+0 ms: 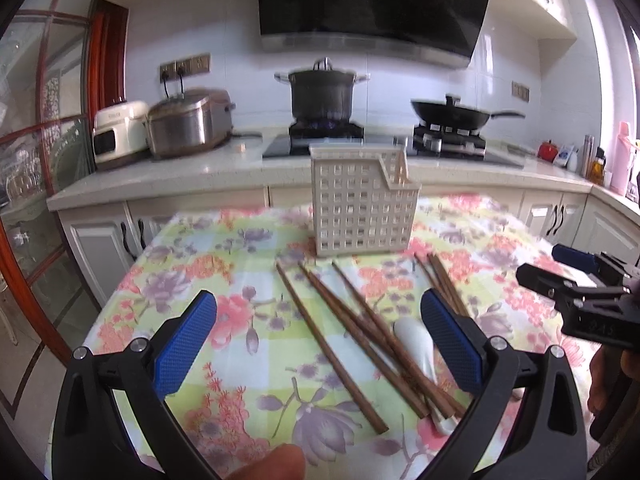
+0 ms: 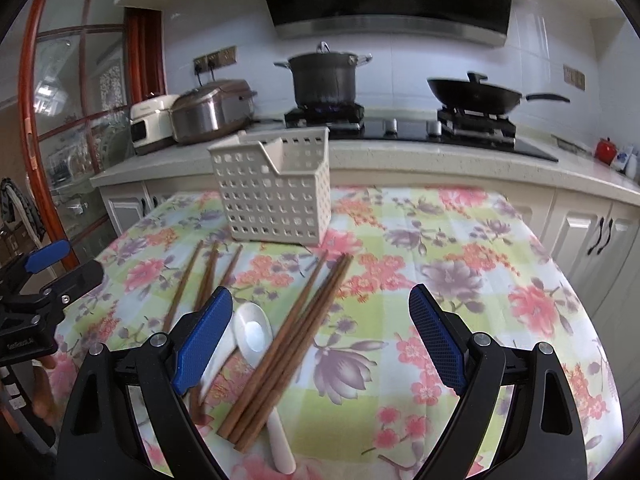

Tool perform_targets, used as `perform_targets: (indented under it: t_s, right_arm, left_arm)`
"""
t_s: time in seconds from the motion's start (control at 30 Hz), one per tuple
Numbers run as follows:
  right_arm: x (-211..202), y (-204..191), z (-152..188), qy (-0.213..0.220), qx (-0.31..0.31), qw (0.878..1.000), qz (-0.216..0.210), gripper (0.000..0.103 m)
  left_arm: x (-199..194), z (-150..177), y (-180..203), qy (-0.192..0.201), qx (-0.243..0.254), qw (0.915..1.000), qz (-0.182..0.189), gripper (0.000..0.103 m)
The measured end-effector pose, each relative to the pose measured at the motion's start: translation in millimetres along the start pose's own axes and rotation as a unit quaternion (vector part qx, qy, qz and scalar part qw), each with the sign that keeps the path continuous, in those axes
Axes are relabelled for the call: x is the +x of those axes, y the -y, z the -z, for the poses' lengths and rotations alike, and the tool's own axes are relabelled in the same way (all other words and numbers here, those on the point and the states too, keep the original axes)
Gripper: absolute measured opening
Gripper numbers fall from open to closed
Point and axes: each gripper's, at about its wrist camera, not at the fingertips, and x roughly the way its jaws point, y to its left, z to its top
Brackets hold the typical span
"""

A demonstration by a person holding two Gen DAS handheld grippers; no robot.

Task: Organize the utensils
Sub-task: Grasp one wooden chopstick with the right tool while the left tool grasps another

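Both your hand-held grippers, left [image 1: 318,326] and right [image 2: 320,334], hang released and empty. Just ahead of them on the worktop [image 2: 460,240], chopsticks [image 2: 294,344] and a white spoon [image 2: 252,332] lie loose; beyond stands the perforated holder [image 2: 276,192], upright to receive them.

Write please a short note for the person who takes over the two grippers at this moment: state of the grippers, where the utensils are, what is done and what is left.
Left gripper: open, empty, above the table.
Right gripper: open, empty, above the right group of chopsticks.
Utensil basket: upright at the far side of the flowered tablecloth. The left wrist view shows a light stick in its end section; otherwise it looks empty.
Chopsticks lie loose in front of the basket, some across a white spoon.
Left: nearly all chopsticks and the spoon must go into the basket.
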Motion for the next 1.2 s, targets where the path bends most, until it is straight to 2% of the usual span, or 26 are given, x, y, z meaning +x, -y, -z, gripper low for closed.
perform_targets:
  t_s: [0.2,0.33,0.4,0.57,0.67,0.93,1.07,1.2]
  right_arm:
    - [37.3,13.8,4.5,-0.082,0.017,0.996,0.005,0.083]
    - [55.6,13.8,9.4,-0.115,0.02,0.993,0.0,0.075]
    - [66.0,13.6,10.2,-0.13,0.022,0.991,0.004,0.07]
    - [85.1,12.0,7.8,-0.15,0.029,0.988,0.003,0.055]
    - [97.6,13.5,6.7,-0.165,0.034,0.986,0.006,0.051]
    - [115.0,15.1,5.8,-0.178,0.028,0.984,0.011,0.044]
    - [119.5,13.7,7.2,-0.183,0.011,0.983,0.03,0.031]
    - [122.3,15.0,5.4,-0.183,0.01,0.983,0.03,0.031]
  left_arm:
    - [23.7,4.9,-8.1,-0.059,-0.018,0.9981,0.004,0.099]
    - [32.0,7.0,-12.3,-0.067,-0.026,0.9974,0.004,0.098]
    - [37.3,8.1,-13.8,-0.073,-0.026,0.997,0.005,0.094]
    - [51.4,6.5,-17.1,-0.094,-0.03,0.9951,0.009,0.078]
    - [62.1,4.3,-22.7,-0.106,-0.041,0.9935,0.012,0.071]
    - [75.1,4.9,-27.7,-0.117,-0.048,0.9918,0.016,0.07]
    - [79.0,6.5,-29.8,-0.122,-0.05,0.9912,0.014,0.07]
    - [86.6,7.5,-31.5,-0.134,-0.055,0.9893,0.014,0.07]
